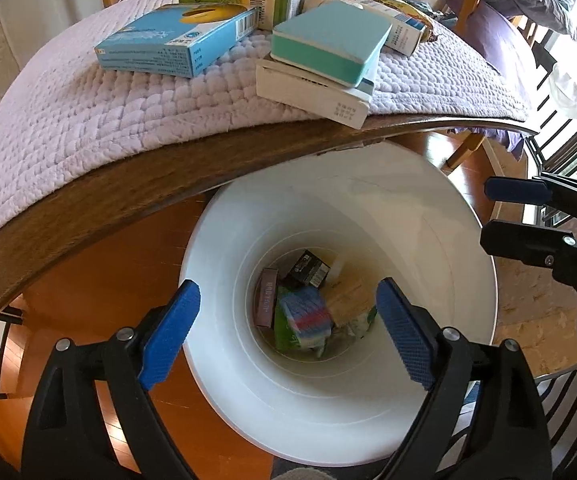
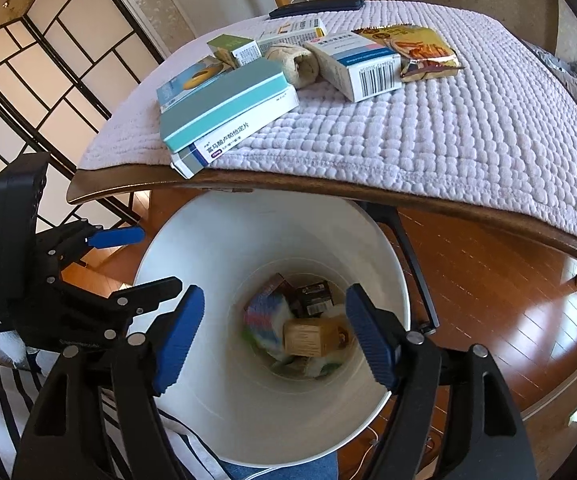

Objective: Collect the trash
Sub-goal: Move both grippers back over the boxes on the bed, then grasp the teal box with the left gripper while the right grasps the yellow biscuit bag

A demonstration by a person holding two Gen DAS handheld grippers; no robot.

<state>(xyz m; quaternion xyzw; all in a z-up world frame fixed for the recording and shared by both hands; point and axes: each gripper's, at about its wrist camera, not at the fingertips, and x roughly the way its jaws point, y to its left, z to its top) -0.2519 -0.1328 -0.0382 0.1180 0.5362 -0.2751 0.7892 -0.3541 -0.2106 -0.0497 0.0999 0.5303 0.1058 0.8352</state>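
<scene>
A white trash bin (image 1: 464, 240) (image 2: 192, 248) stands on the floor under the table edge, with several boxes and wrappers at its bottom (image 1: 308, 304) (image 2: 300, 328). My left gripper (image 1: 288, 332) is open and empty above the bin's mouth. My right gripper (image 2: 274, 340) is open and empty above the bin too. On the table, a teal box (image 1: 328, 44) (image 2: 224, 104) lies on a white box (image 1: 312, 92) (image 2: 208, 152) at the edge. A blue box (image 1: 172, 40), a white medicine box (image 2: 360, 64), a snack bag (image 2: 420, 48) and a crumpled paper (image 2: 296, 64) lie further back.
A quilted lilac cloth (image 1: 88, 120) (image 2: 448, 128) covers the wooden table (image 1: 168, 184). The right gripper shows at the right of the left wrist view (image 1: 528, 216); the left gripper shows at the left of the right wrist view (image 2: 120, 260). Wooden floor and chairs surround the bin.
</scene>
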